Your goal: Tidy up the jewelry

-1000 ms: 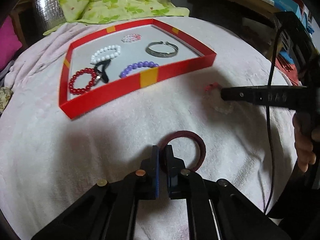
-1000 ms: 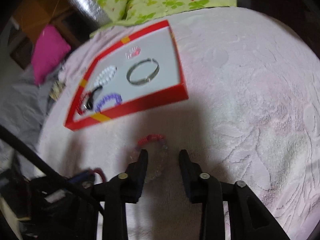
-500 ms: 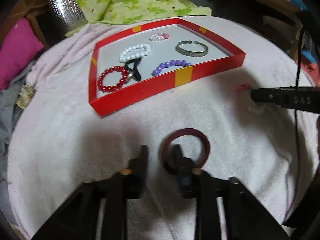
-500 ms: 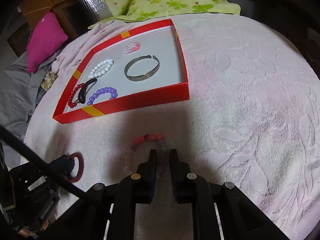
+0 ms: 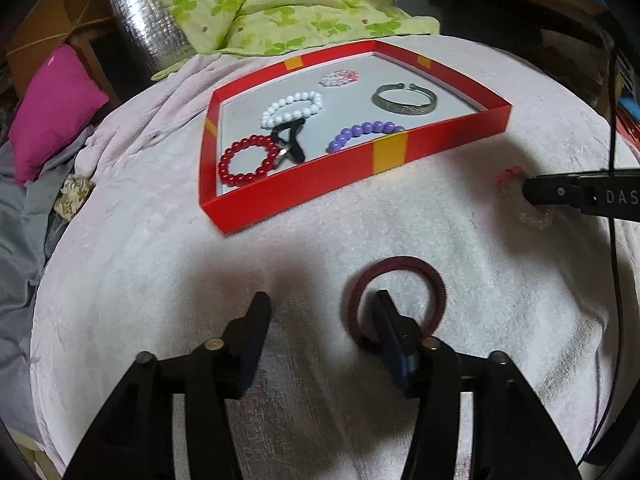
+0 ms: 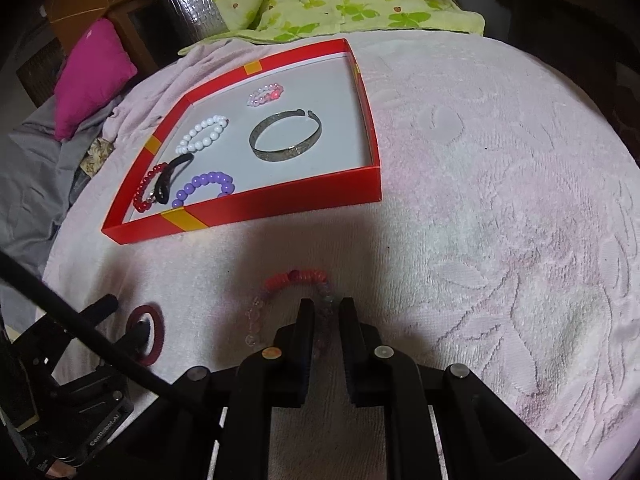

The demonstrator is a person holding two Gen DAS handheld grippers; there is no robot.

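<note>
Pink towelling point(image 6: 500, 208) is covering the bed you are working over, with a green quilt point(image 5: 280, 4) and a magenta cushion point(image 6: 90, 76) lying beyond it. Your red tray point(image 5: 304, 192) is sitting on the towelling and is holding a red bead bracelet point(image 5: 248, 160), a white one point(image 5: 292, 110), a purple one point(image 5: 364, 132), a small pink one point(image 5: 340, 77), a metal cuff point(image 6: 286, 136) and a black hair tie point(image 5: 290, 142).

Your left gripper point(image 5: 320, 316) is hovering low over the towelling with its jaws spread wide apart, gripping nothing; the right-hand finger is reaching inside the maroon ring point(image 5: 396, 304), which is lying flat in front of the tray.

Your right gripper point(image 6: 326, 312) is sitting well right of that ring, its jaws drawn nearly together on the near side of the coral-and-clear bracelet point(image 6: 296, 278). That bracelet is resting on the towelling, just outside the tray's front wall.
</note>
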